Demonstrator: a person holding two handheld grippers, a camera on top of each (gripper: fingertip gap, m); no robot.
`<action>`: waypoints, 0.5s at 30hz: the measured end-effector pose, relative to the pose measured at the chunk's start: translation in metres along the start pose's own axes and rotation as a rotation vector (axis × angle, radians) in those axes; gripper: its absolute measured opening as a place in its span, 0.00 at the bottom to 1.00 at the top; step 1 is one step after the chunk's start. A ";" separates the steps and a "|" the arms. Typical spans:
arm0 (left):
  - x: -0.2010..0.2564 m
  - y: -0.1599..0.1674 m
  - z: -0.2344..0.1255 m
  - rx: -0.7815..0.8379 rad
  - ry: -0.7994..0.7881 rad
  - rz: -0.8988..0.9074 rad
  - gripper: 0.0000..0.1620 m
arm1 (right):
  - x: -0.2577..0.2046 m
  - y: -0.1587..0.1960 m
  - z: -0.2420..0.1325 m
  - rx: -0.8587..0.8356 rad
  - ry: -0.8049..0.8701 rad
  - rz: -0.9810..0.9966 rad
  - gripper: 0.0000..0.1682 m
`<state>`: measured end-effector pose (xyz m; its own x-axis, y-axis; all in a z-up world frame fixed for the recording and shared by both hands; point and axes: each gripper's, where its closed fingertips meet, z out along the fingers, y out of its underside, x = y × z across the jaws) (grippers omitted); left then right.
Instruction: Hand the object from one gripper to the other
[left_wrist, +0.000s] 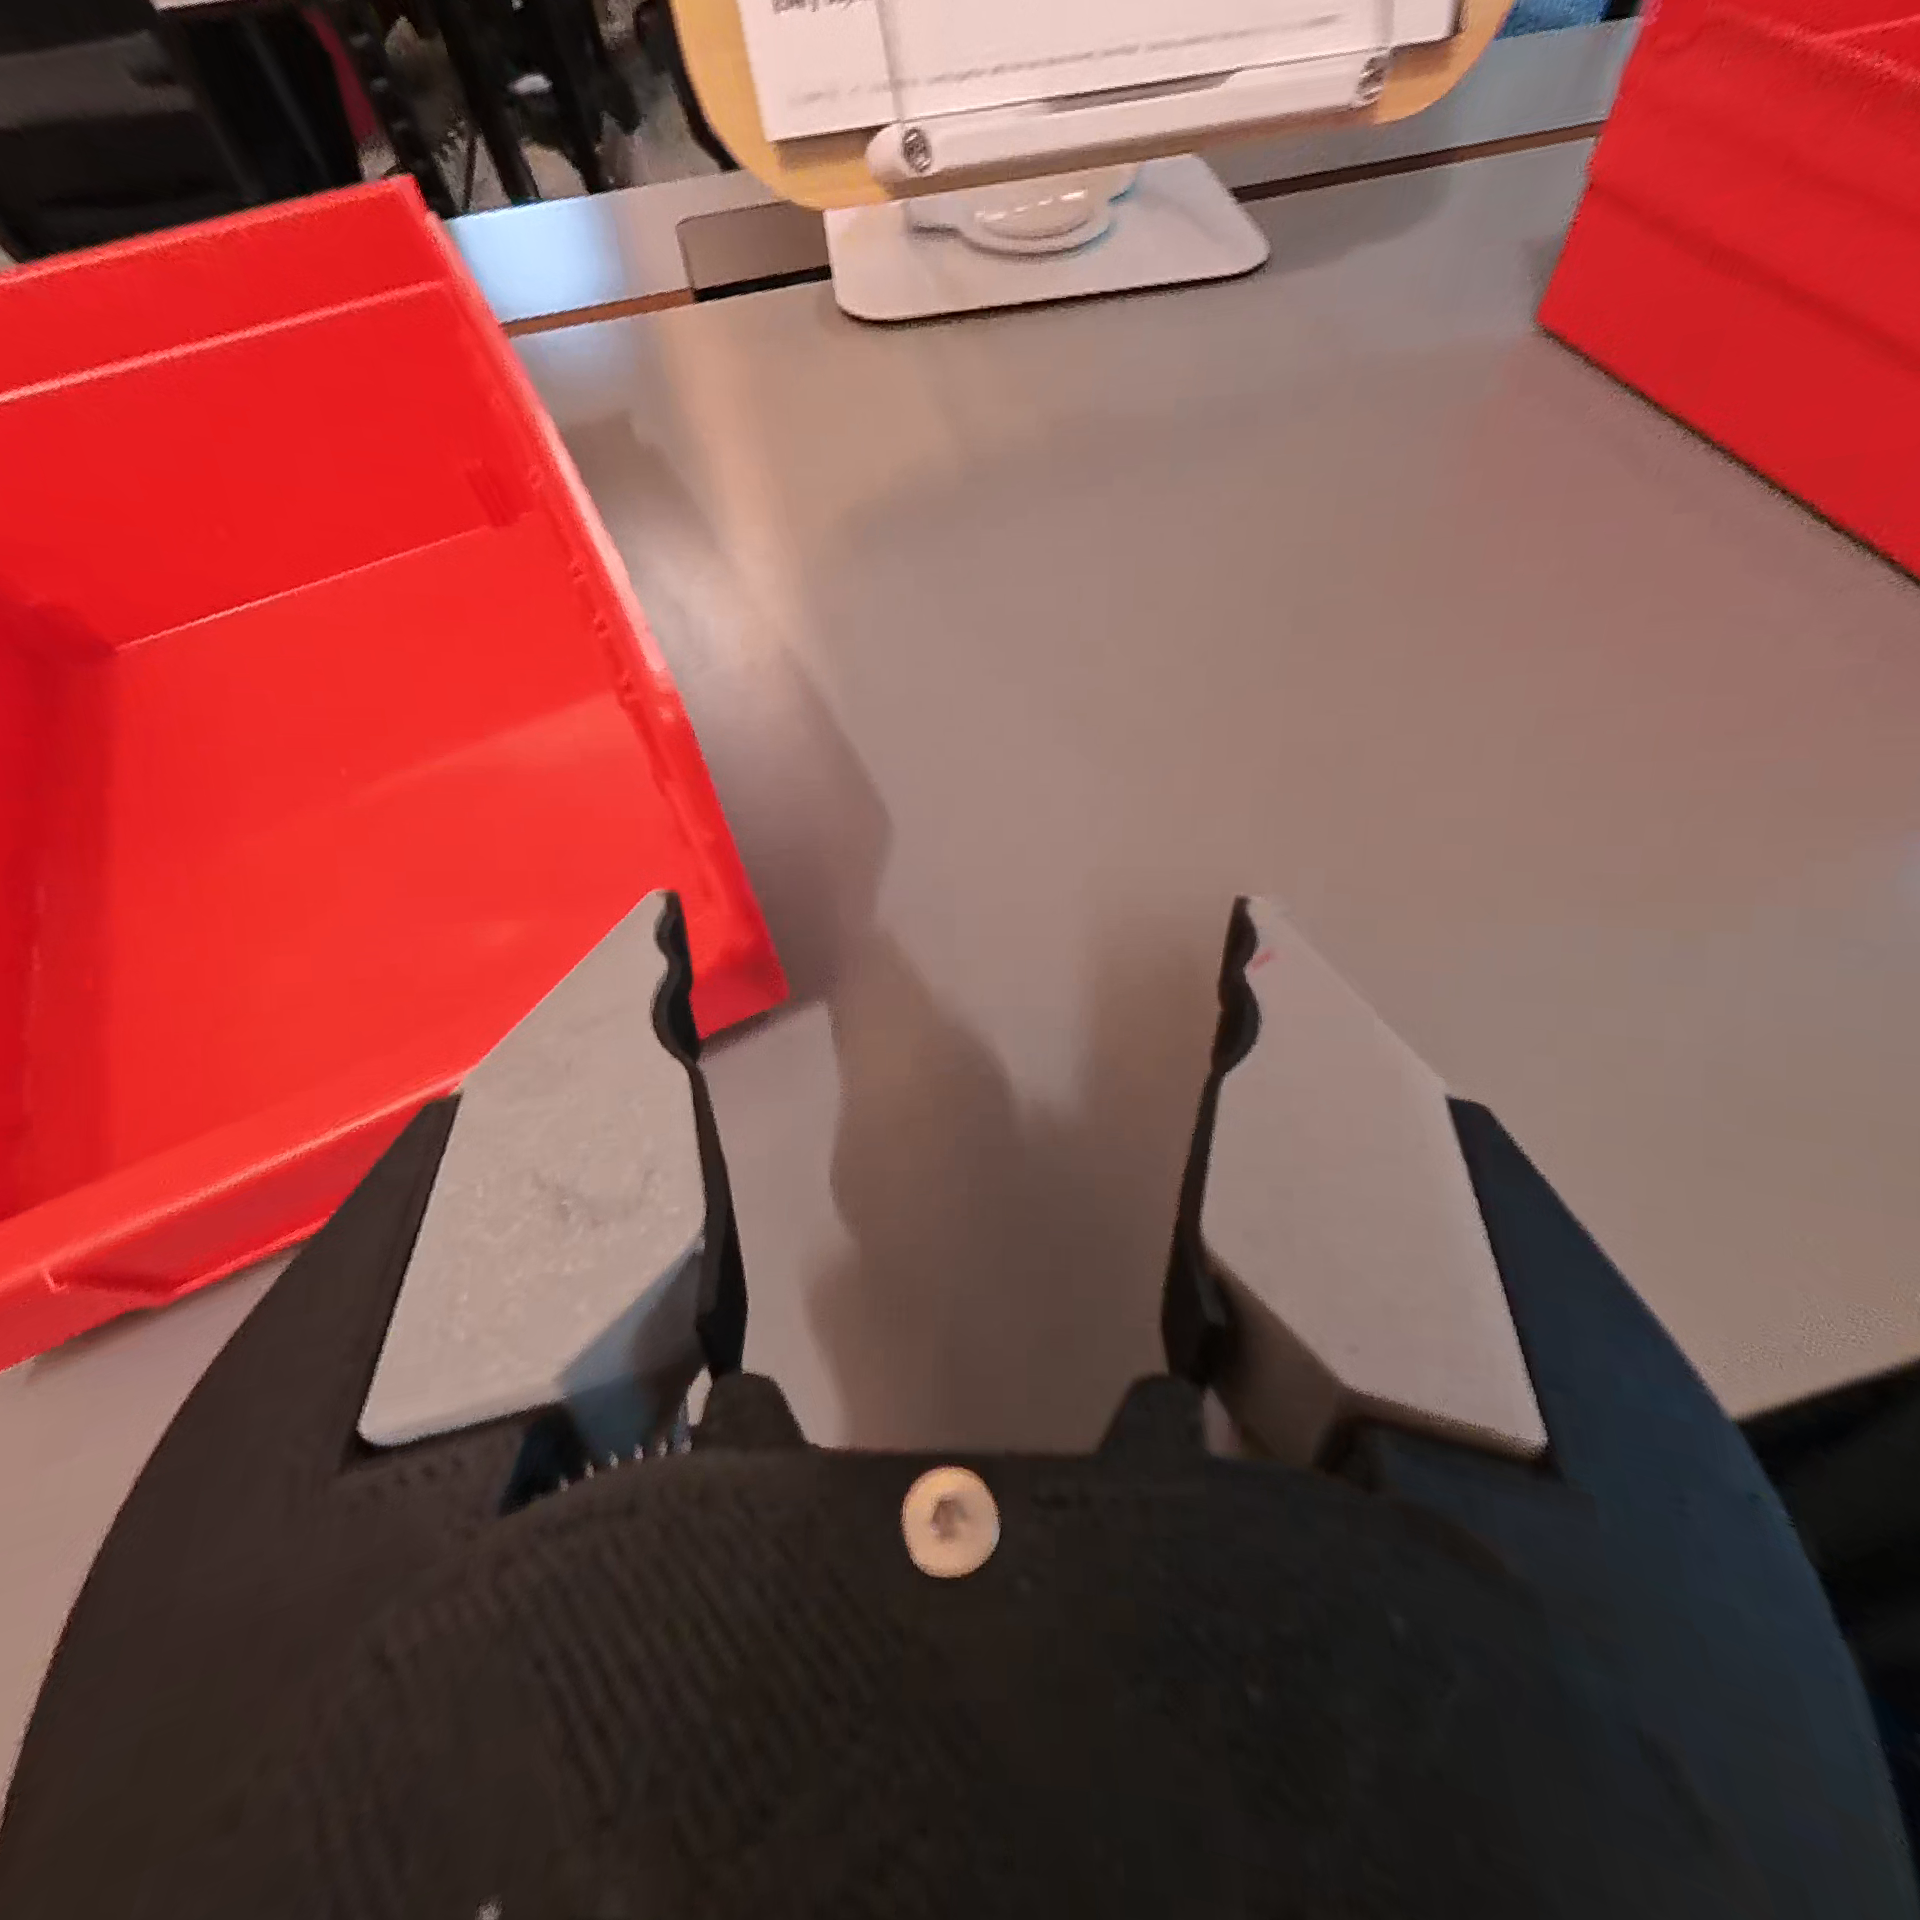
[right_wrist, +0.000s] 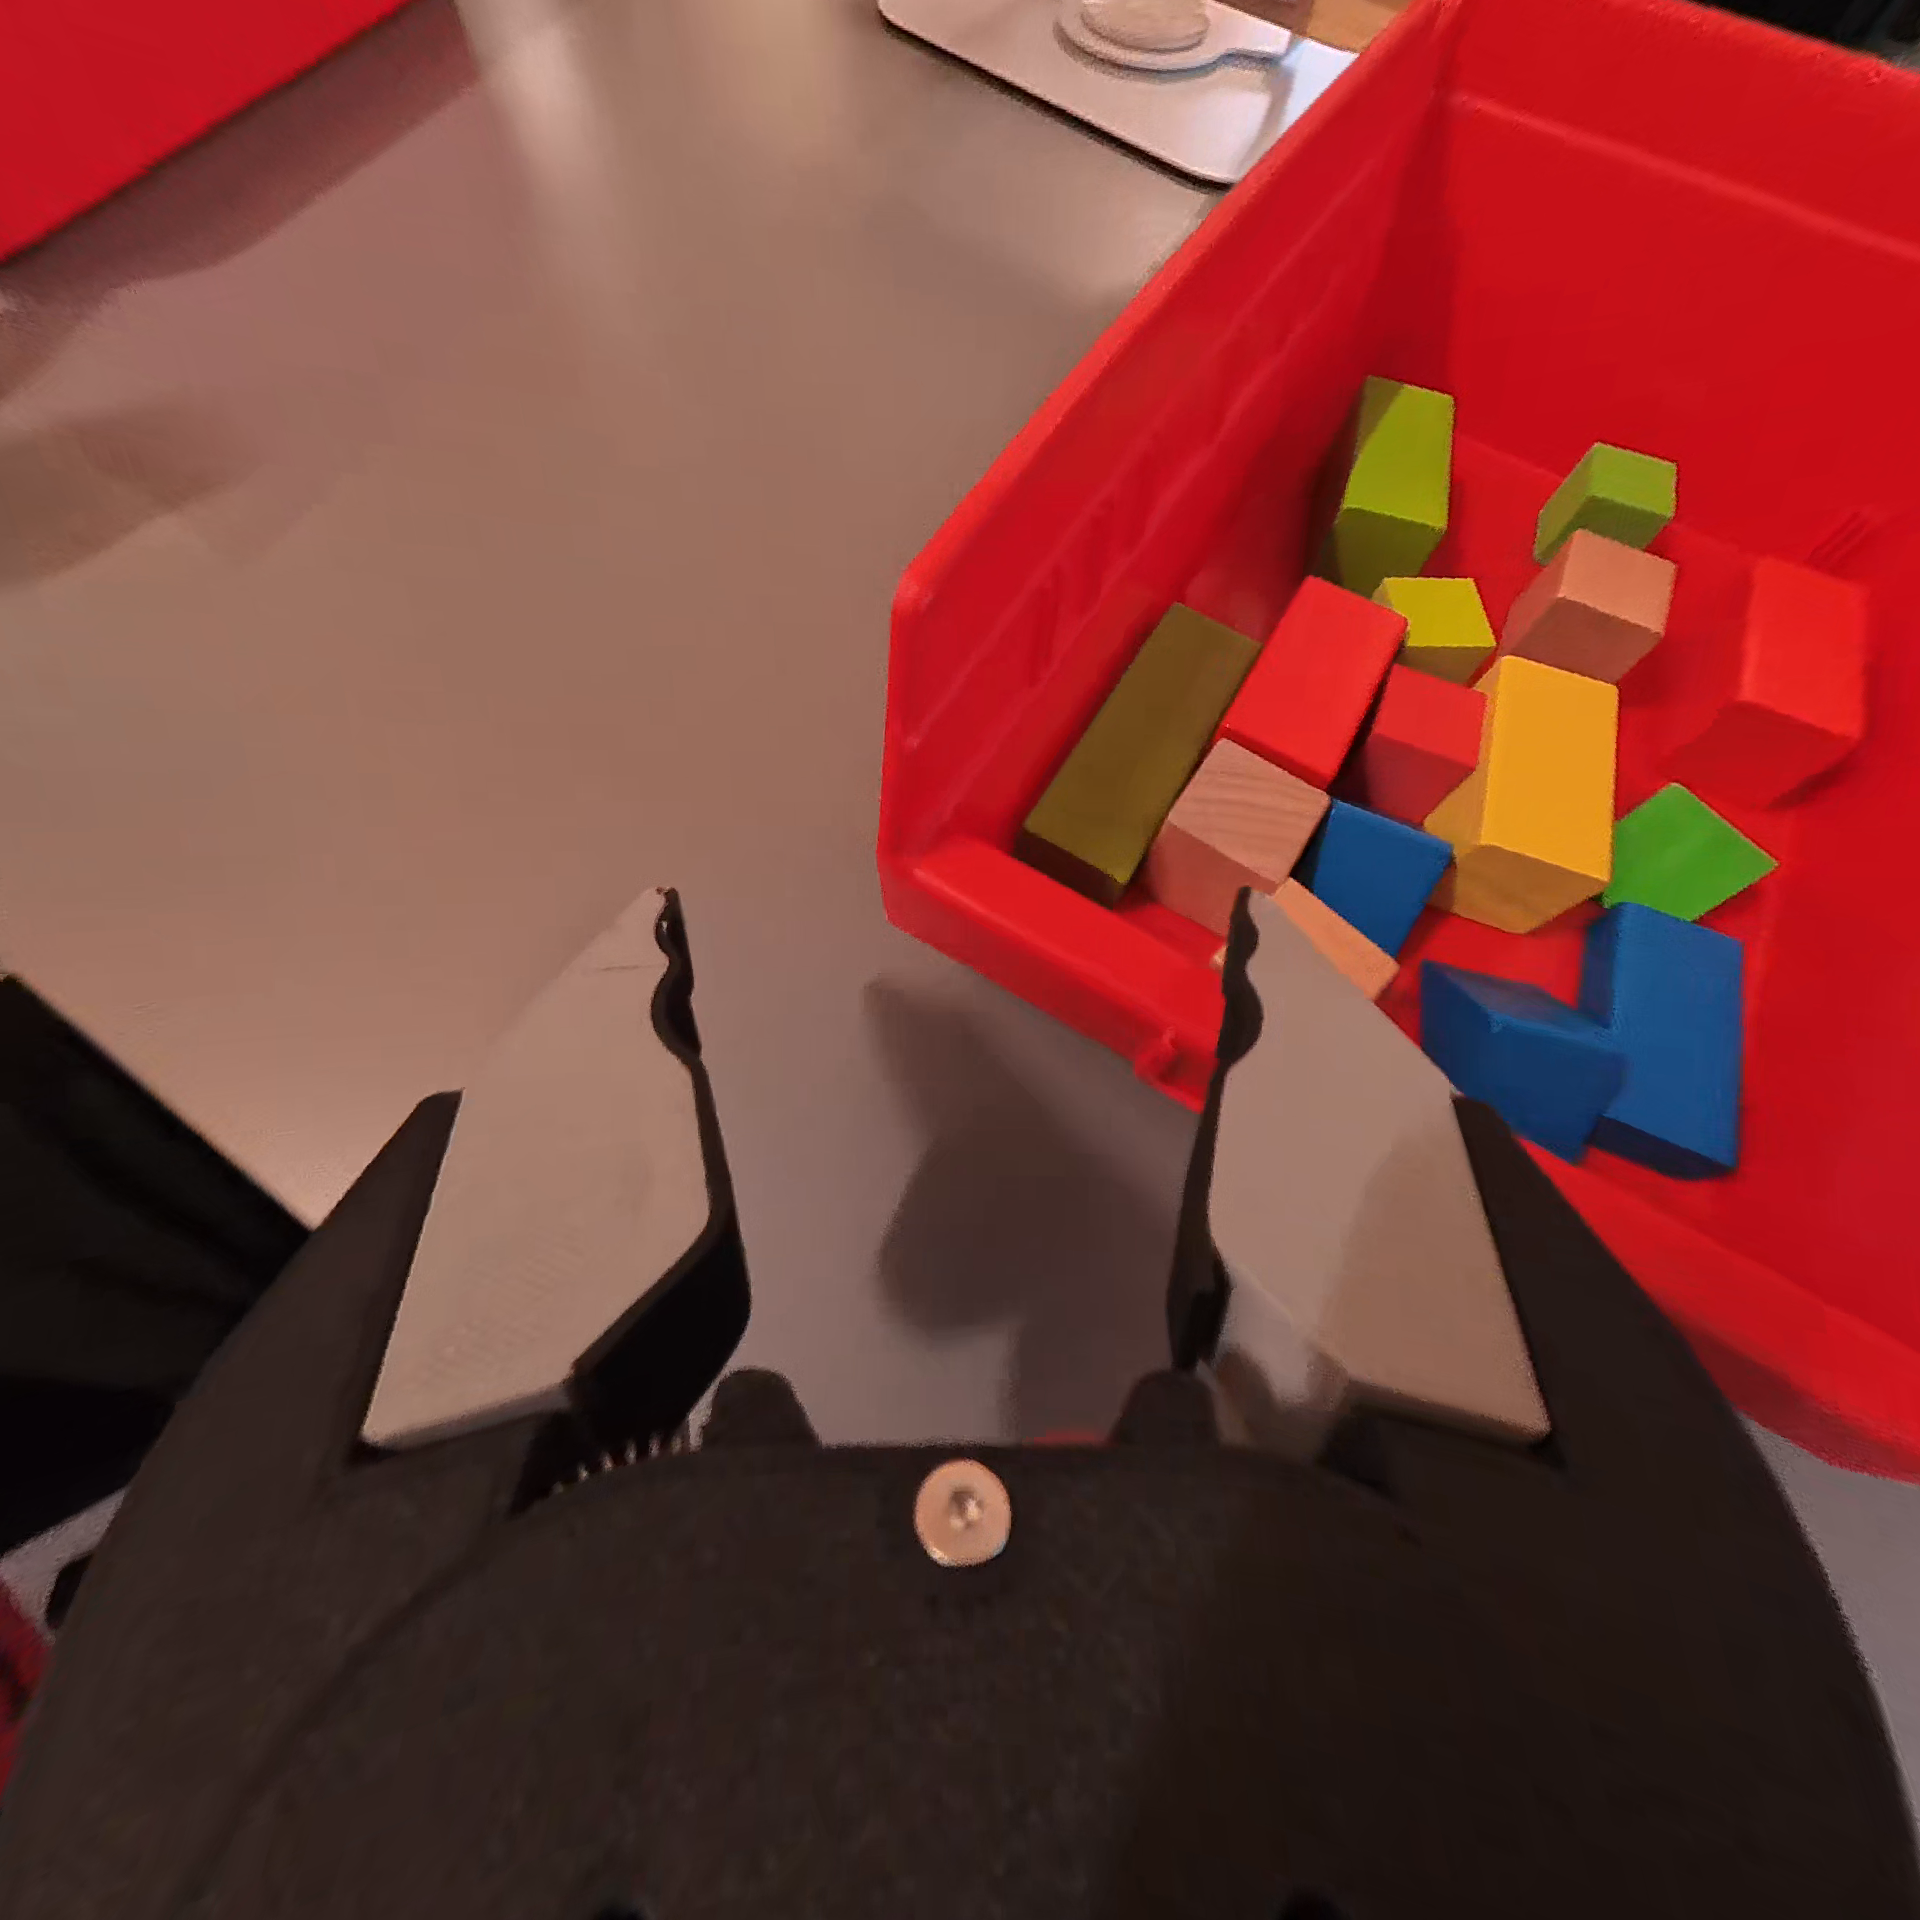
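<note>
Black left hand-held gripper (left_wrist: 954, 914) and right hand-held gripper (right_wrist: 954, 909) hover spread, empty, seemingly above grey table (left_wrist: 1247, 644)

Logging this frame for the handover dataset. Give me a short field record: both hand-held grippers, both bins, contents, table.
left hand-held gripper: open, empty, over the table beside the empty bin
right hand-held gripper: open, empty, at the near corner of the block bin
empty red bin: nothing visible inside
red block bin: holds loose wooden blocks, green, red, yellow, blue, plain wood
grey table: bare between the bins
sign stand: far edge
handover: not started
</note>
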<state>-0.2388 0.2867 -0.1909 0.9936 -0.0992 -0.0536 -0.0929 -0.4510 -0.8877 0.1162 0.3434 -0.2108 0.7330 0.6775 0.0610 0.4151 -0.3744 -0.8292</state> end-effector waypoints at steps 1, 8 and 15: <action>-0.005 0.001 0.004 -0.004 -0.016 -0.007 0.62 | 0.001 -0.001 0.006 0.000 0.020 0.006 0.60; -0.019 0.009 0.015 -0.017 -0.067 -0.014 0.62 | 0.015 -0.010 0.026 0.023 0.140 0.026 0.48; -0.029 0.014 0.018 -0.026 -0.094 -0.001 0.62 | 0.016 -0.009 0.027 0.001 0.153 0.017 0.35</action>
<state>-0.2675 0.2993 -0.2102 0.9952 -0.0153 -0.0969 -0.0926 -0.4740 -0.8756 0.1094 0.3747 -0.2176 0.8135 0.5668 0.1303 0.4011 -0.3847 -0.8313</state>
